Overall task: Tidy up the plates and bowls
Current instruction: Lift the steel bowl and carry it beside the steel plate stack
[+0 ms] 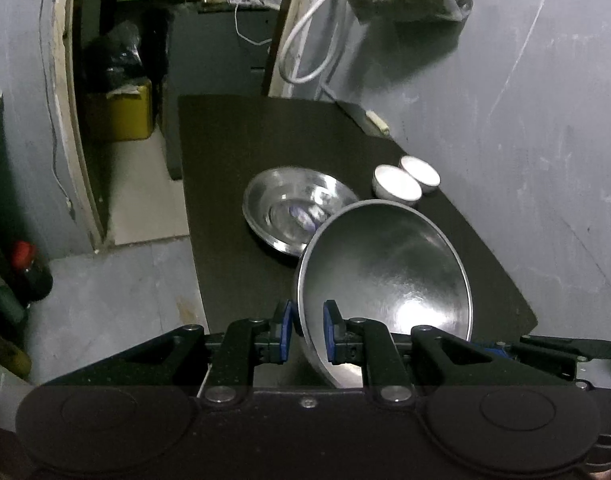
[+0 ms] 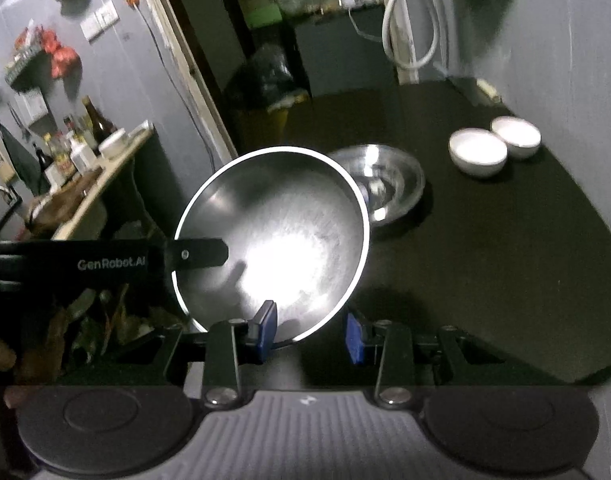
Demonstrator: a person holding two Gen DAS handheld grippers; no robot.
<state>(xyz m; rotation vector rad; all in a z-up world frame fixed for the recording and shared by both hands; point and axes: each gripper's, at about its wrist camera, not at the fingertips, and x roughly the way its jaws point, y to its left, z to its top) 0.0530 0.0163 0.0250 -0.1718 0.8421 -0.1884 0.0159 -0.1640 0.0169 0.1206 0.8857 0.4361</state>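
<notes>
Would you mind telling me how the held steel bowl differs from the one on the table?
The held steel bowl is tilted, pinched at its rim by the left gripper; the steel bowl on the table sits upright, ungripped. Both are shiny metal.

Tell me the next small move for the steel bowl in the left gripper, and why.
Probably carry the held steel bowl forward and lower it into the second steel bowl resting on the table. The left gripper pinches its rim, tilted and off the table, while the right gripper is open just beneath. The white bowls already sit paired.
</notes>
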